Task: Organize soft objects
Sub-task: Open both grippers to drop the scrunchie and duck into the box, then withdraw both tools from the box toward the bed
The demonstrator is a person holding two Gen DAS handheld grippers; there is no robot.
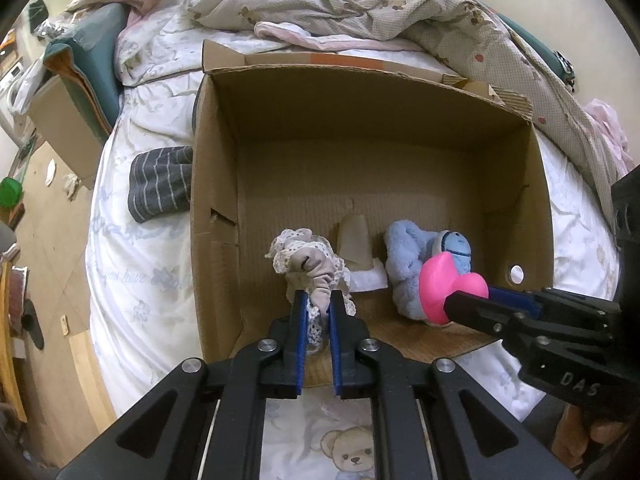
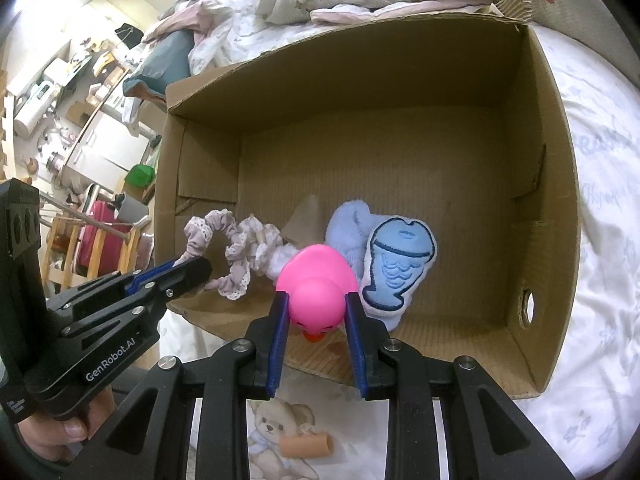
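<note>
Your left gripper point(image 1: 318, 306) pinches the lace scrunchie point(image 1: 308, 266) at lower centre; your right gripper point(image 2: 316, 312) clamps the pink duck point(image 2: 318, 280) inside the cardboard box point(image 2: 556, 152).

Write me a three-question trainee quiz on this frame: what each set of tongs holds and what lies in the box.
1. True or false: the right tongs grip the pink duck by its head.
2. What do the left tongs hold? A) striped sock B) lace-trimmed scrunchie C) blue fish plush
3. Fill in: the blue fish plush lies inside the cardboard ____.

Key
1. True; both pads press on the duck's head.
2. B; the lace-trimmed scrunchie is pinched between the pads, above the box floor.
3. box
</note>
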